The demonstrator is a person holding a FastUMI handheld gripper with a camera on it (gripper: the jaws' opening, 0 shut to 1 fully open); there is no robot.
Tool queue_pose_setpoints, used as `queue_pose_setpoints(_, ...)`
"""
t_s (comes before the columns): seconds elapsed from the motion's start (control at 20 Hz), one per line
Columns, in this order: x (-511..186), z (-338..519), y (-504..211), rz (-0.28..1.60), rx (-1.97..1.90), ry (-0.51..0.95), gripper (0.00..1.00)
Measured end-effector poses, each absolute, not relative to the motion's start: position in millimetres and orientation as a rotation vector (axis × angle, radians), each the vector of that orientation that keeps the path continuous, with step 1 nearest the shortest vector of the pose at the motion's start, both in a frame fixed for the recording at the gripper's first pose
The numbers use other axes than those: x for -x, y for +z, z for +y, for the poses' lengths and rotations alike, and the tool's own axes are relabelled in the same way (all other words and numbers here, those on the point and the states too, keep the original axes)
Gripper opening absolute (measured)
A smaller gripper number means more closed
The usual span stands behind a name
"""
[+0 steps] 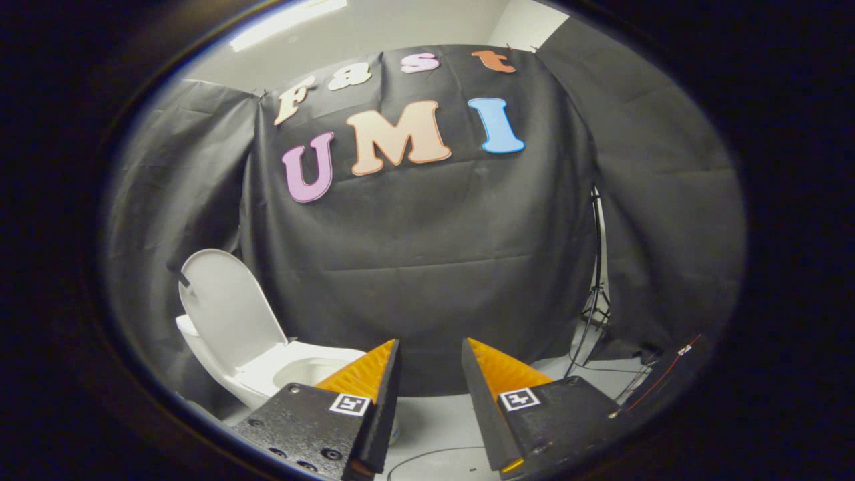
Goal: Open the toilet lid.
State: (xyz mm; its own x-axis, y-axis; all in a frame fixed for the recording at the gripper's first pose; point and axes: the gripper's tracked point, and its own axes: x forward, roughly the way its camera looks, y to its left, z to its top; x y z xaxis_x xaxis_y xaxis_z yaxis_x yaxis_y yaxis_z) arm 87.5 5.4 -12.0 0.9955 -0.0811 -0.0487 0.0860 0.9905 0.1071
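Lid already upright, our hand-held gripper empty and well clear of it.

We see the hand-held gripper (431, 354) with its fingers parted by a moderate gap and nothing between them. Beyond the left finger stands the toilet (294, 371), its lid (227, 310) raised and leaning back toward the black cloth wall (427, 254), the seat and bowl exposed. We judge the lid a light, stiff, smooth plastic shell, likely slippery; its free front rim, now uppermost, is the place to take hold. A stand (596, 294) rises on the floor (441, 414) beyond the right finger.
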Motion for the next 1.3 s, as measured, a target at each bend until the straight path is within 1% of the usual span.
queue_pose_setpoints(0.35,-81.8,-11.8,-8.4,0.07,-0.085,-0.114,0.56)
queue_pose_setpoints(0.45,-79.1,-18.1,-16.4,0.124,-0.065,-0.138,0.56)
queue_pose_setpoints(0.85,-68.3,-0.6,-23.3,0.177,-0.116,-0.015,0.56)
queue_pose_setpoints(0.95,-64.4,2.1,-22.4,0.173,-0.12,0.006,0.56)
queue_pose_setpoints(1.3,-29.1,-0.1,-9.2,0.08,-0.079,0.004,0.56)
